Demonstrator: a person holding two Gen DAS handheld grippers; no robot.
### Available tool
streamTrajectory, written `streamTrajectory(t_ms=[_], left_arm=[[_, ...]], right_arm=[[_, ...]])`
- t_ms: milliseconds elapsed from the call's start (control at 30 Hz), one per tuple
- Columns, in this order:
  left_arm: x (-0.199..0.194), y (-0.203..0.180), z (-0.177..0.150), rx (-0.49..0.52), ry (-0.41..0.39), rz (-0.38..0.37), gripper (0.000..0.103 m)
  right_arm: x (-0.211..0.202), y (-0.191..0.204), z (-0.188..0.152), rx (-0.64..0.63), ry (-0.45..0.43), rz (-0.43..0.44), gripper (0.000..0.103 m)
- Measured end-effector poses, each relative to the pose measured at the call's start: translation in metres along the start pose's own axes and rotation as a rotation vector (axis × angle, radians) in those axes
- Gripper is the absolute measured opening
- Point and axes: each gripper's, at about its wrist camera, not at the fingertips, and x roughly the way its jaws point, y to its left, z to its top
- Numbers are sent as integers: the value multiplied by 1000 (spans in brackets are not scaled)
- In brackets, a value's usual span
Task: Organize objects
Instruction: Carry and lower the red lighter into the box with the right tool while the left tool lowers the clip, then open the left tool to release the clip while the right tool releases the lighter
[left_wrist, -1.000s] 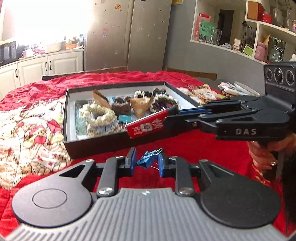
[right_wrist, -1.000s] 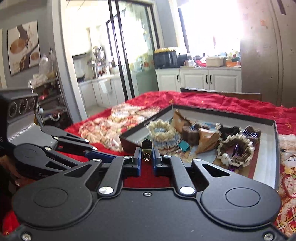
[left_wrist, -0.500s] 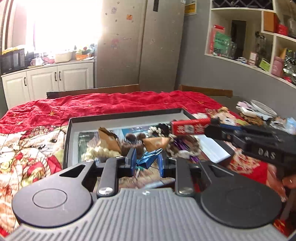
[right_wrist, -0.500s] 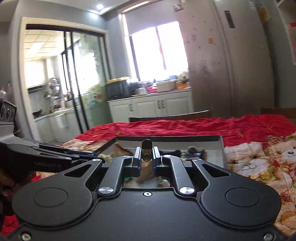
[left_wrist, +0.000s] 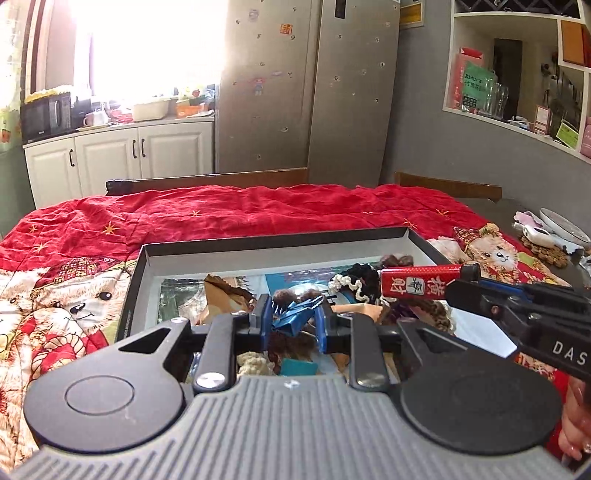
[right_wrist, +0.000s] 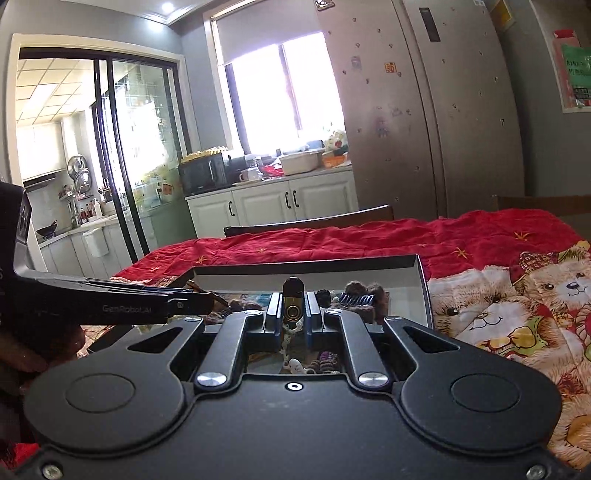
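My left gripper (left_wrist: 293, 320) is shut on a blue binder clip (left_wrist: 295, 317) and holds it above the dark shallow box (left_wrist: 273, 242). My right gripper (right_wrist: 292, 312) is shut on a red lighter (left_wrist: 419, 283), seen end-on as a gold and black tip (right_wrist: 293, 301) in the right wrist view. Both hover over the box (right_wrist: 421, 291), which holds scrunchies (left_wrist: 351, 282), brown paper pieces (left_wrist: 221, 291) and other small items. The right gripper shows from the side in the left wrist view (left_wrist: 461, 284).
The box lies on a red bear-print cloth (left_wrist: 74, 295) over the table. Dishes and clutter (left_wrist: 550, 236) sit at the far right edge. Chair backs (left_wrist: 207, 182) stand behind the table. The left gripper's body (right_wrist: 110, 299) crosses the right wrist view.
Both grippers have risen and moved forward over the box with their objects still held. The lighter has swung from the box's front edge to above its right side.
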Motion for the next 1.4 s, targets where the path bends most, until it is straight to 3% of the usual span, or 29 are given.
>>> streamTrajectory(t_ms=[533, 667, 933, 1100, 1400], left_arm=[[21, -2, -9, 3, 36, 44, 30], [20, -5, -10, 11, 32, 55, 46], [17, -12, -12, 43, 25, 54, 59], [9, -18, -11, 53, 7, 49, 68], [-22, -23, -8, 52, -12, 62, 86]], right_arm=[[27, 3, -11, -16, 119, -17, 11], [31, 5, -12, -28, 138, -20, 11], [30, 8, -12, -48, 164, -27, 15], [26, 12, -12, -64, 156, -31, 33], [1, 20, -3, -75, 125, -21, 51]])
